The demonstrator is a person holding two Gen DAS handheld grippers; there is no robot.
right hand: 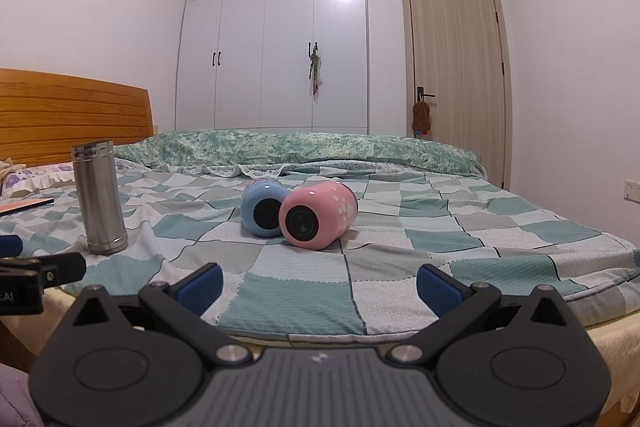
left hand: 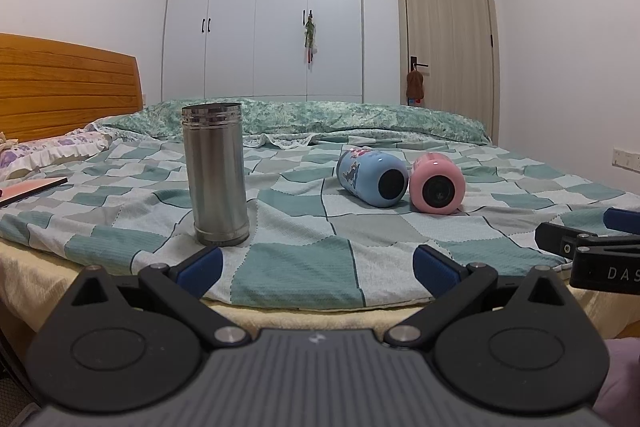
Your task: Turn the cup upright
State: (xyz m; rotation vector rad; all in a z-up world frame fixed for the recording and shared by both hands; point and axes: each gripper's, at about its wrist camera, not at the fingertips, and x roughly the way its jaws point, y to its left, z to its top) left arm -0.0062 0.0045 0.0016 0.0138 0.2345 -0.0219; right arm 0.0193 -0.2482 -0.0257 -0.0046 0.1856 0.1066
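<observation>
one steel cup (left hand: 216,173) upright, two cups (right hand: 317,215) lying

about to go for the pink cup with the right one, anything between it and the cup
Nothing visible. Only bare bedspread lies between the open right hand-held gripper and the pink cup. The blue cup lies touching its left side, and the steel cup stands well off to the left.
</observation>
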